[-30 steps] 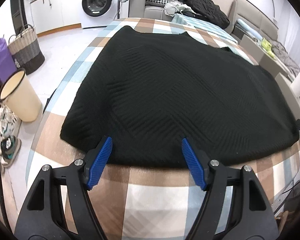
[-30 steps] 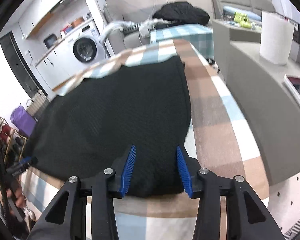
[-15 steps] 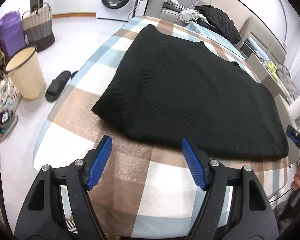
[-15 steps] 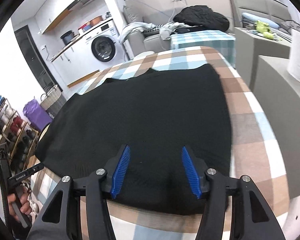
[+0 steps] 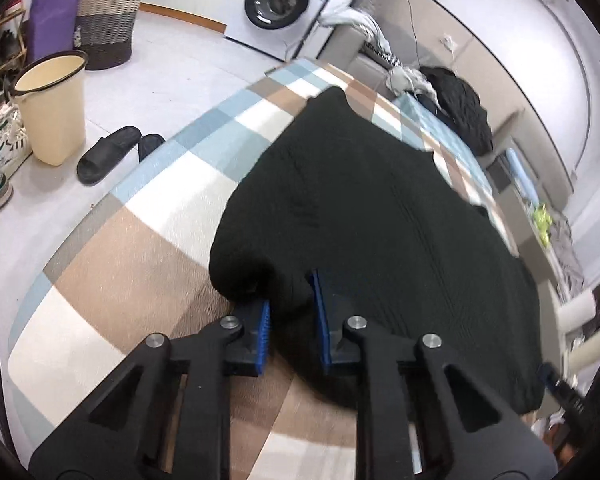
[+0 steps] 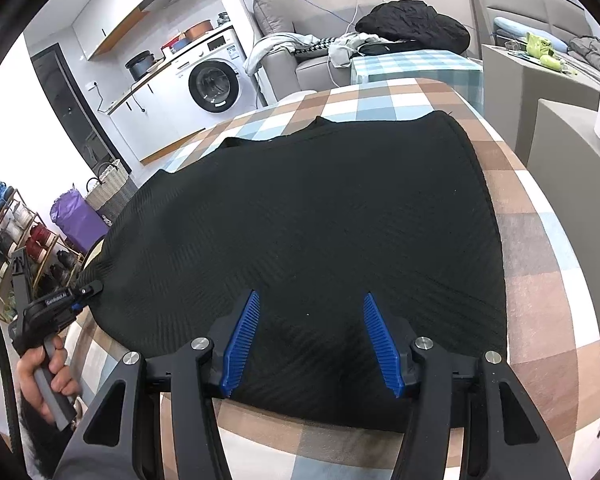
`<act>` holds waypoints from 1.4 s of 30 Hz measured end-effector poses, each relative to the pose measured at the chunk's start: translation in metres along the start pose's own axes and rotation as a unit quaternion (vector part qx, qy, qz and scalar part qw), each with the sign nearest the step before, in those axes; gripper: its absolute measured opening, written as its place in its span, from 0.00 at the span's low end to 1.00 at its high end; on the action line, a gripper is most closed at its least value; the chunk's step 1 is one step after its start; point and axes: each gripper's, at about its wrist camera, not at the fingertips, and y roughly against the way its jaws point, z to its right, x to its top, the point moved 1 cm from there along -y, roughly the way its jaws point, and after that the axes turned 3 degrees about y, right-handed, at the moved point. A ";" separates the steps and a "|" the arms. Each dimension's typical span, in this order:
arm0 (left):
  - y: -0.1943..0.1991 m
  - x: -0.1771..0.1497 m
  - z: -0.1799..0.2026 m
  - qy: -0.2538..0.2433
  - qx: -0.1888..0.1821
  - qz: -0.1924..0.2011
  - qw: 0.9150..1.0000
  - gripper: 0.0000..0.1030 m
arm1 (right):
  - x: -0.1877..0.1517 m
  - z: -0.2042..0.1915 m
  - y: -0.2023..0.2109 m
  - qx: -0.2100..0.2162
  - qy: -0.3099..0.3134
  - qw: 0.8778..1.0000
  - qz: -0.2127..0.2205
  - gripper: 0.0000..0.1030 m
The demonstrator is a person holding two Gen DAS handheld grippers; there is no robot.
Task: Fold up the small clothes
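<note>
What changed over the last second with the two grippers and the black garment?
The left gripper swung to the black garment's near-left corner and its jaws are closing on a bunched fold there. The right gripper opened wider over the near hem, gripping nothing. The garment otherwise stayed flat on the checked cloth.

Washing machine (image 5: pixel 278 4), cream bin (image 5: pixel 52 108) and black slippers (image 5: pixel 112 152) (floor).
</note>
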 end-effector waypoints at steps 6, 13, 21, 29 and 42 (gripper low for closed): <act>0.012 0.004 0.010 -0.015 -0.003 0.034 0.999 0.09 | -0.001 -0.001 -0.002 -0.005 -0.001 1.000 -0.005 0.54; 0.033 0.012 0.071 -0.132 -0.008 0.099 0.986 0.07 | -0.007 0.002 0.002 -0.011 -0.006 1.000 -0.007 0.54; 0.038 -0.015 0.203 -0.323 -0.129 0.101 0.932 0.05 | -0.012 0.017 0.020 -0.032 -0.031 0.999 0.007 0.54; -0.002 -0.106 0.265 -0.424 -0.232 -0.071 0.873 0.12 | -0.011 0.027 0.027 -0.040 -0.048 0.998 0.008 0.56; 0.011 -0.077 0.188 -0.336 -0.157 -0.054 0.927 0.56 | 0.013 -0.008 -0.016 0.058 -0.045 0.997 -0.021 0.56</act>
